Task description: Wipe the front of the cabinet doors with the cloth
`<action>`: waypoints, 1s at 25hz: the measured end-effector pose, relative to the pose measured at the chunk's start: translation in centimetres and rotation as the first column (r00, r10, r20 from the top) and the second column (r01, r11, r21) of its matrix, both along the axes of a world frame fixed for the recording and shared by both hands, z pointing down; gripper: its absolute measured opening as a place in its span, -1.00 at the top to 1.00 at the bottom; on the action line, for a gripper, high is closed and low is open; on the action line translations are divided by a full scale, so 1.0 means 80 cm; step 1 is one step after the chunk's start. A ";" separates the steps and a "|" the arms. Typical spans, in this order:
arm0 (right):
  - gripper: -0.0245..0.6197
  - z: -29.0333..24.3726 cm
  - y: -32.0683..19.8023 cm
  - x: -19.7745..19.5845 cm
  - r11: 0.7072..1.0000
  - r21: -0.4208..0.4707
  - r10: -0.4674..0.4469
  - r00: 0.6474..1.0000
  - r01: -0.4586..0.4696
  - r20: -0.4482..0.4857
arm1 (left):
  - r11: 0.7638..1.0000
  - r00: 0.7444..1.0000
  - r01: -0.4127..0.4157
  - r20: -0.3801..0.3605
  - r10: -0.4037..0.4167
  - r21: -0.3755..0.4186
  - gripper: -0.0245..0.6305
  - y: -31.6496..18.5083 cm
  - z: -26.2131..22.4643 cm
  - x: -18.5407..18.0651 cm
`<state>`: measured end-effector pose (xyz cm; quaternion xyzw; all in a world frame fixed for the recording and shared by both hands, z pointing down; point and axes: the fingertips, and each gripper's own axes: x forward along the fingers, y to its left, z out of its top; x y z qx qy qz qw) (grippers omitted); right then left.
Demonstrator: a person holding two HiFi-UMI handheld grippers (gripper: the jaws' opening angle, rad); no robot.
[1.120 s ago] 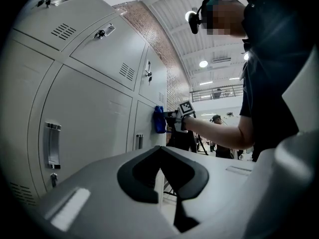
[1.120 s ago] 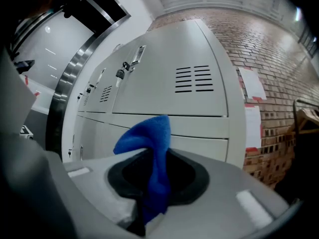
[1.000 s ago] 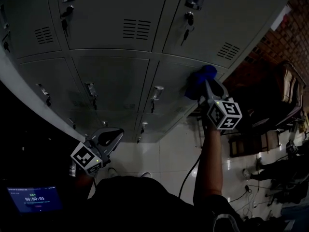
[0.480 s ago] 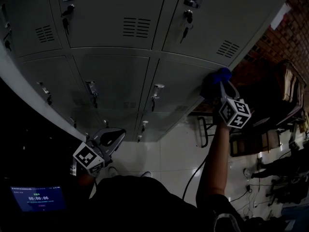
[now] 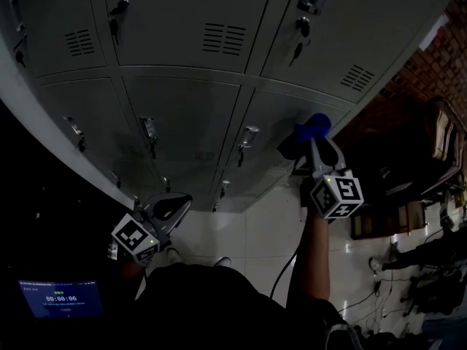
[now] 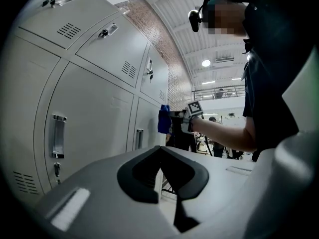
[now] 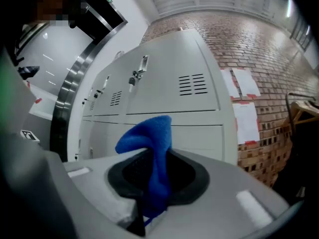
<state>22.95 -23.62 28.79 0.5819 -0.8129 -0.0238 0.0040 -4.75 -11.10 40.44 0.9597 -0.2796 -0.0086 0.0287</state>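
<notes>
A bank of grey metal locker doors (image 5: 182,115) fills the head view, each with a handle, a key lock and vent slots. My right gripper (image 5: 310,138) is shut on a blue cloth (image 5: 306,133), which presses against the right-hand door of the middle row (image 5: 273,130). In the right gripper view the blue cloth (image 7: 152,153) sticks up from between the jaws in front of the lockers (image 7: 164,98). My left gripper (image 5: 169,204) hangs low, away from the doors, shut with nothing in it. The left gripper view shows the cloth (image 6: 164,119) on the door.
A brick wall (image 5: 427,60) stands to the right of the lockers, with a dark rack or bench (image 5: 430,152) beside it. White floor tiles (image 5: 255,232) lie below. A small lit screen (image 5: 58,297) sits at the lower left. A cable (image 5: 284,275) trails from the right gripper.
The right gripper swept the cloth out to the door's right edge, then came back left onto the door's face. The left gripper has hardly moved.
</notes>
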 end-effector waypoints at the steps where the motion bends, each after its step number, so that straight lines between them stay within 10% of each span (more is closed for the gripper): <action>1: 0.71 0.004 0.001 -0.026 0.999 0.000 -0.039 0.999 0.039 0.003 | 1.000 1.000 0.005 -0.001 -0.005 0.001 0.91 0.000 -0.001 -0.003; 10: 0.71 0.053 -0.033 -0.173 0.969 -0.074 -0.240 0.970 0.237 -0.045 | 0.998 0.998 0.055 0.004 -0.055 -0.004 0.91 0.005 -0.001 -0.034; 25: 0.71 0.074 -0.065 -0.152 0.977 -0.103 -0.194 0.979 0.187 -0.059 | 0.995 0.995 0.098 0.005 -0.098 -0.006 0.91 0.003 0.000 -0.056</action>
